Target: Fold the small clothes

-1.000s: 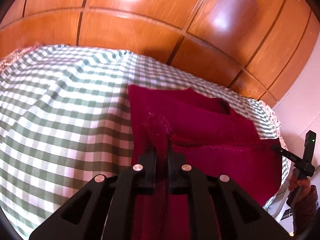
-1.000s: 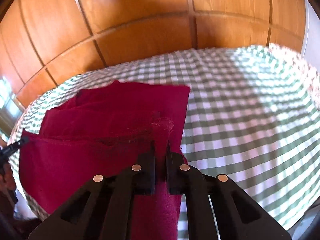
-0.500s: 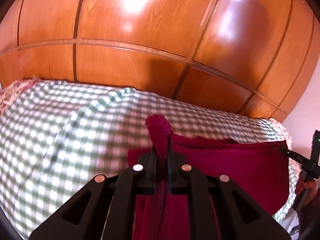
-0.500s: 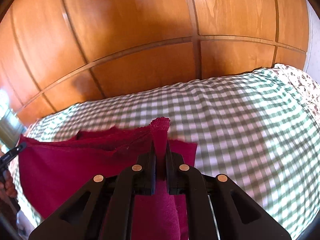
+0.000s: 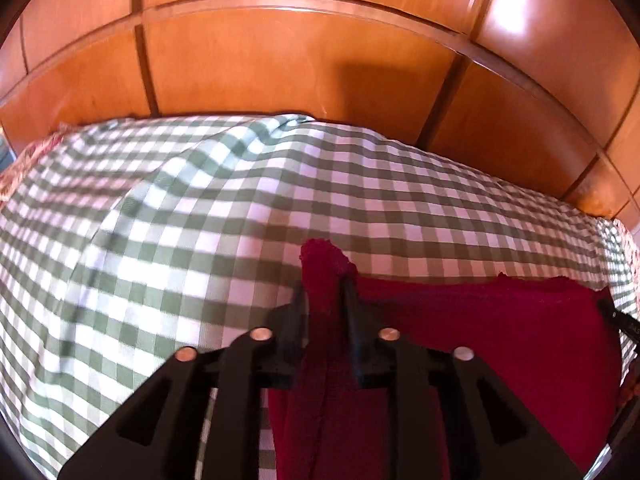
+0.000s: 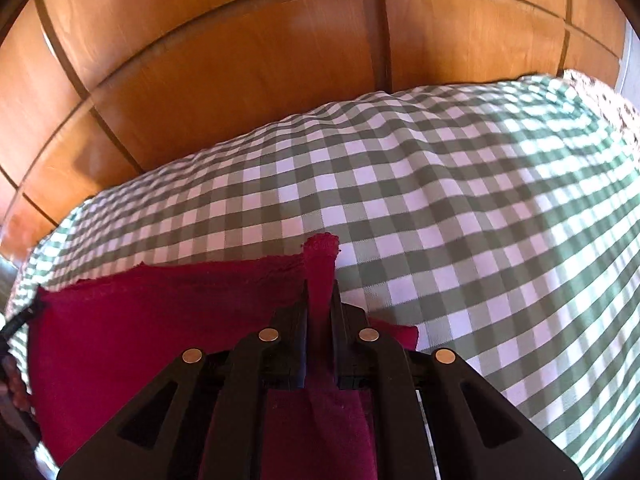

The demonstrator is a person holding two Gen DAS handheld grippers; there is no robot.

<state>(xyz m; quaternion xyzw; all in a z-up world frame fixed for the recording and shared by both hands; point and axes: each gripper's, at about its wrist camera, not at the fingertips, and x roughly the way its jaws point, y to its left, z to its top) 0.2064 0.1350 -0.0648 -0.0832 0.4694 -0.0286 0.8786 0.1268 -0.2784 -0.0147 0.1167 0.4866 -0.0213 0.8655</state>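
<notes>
A dark red garment (image 5: pixel 500 344) hangs stretched between my two grippers above a green-and-white checked bed cover (image 5: pixel 180 216). My left gripper (image 5: pixel 324 296) is shut on its left top corner, which sticks up between the jaws. My right gripper (image 6: pixel 320 292) is shut on the other top corner of the garment (image 6: pixel 160 320). The cloth spans sideways between them, and its lower part is hidden behind the gripper bodies. The tip of the right gripper shows at the right edge of the left wrist view (image 5: pixel 624 320).
The checked cover (image 6: pixel 440 208) lies over a bed with some ridges and wrinkles. A glossy wooden panelled wall (image 5: pixel 320 60) rises right behind it. A floral patterned cloth edge (image 6: pixel 612 108) shows at the bed's far side.
Both grippers have lifted the garment off the cover and carried it forward over the bed. The folded part that lay flat now hangs out of sight.
</notes>
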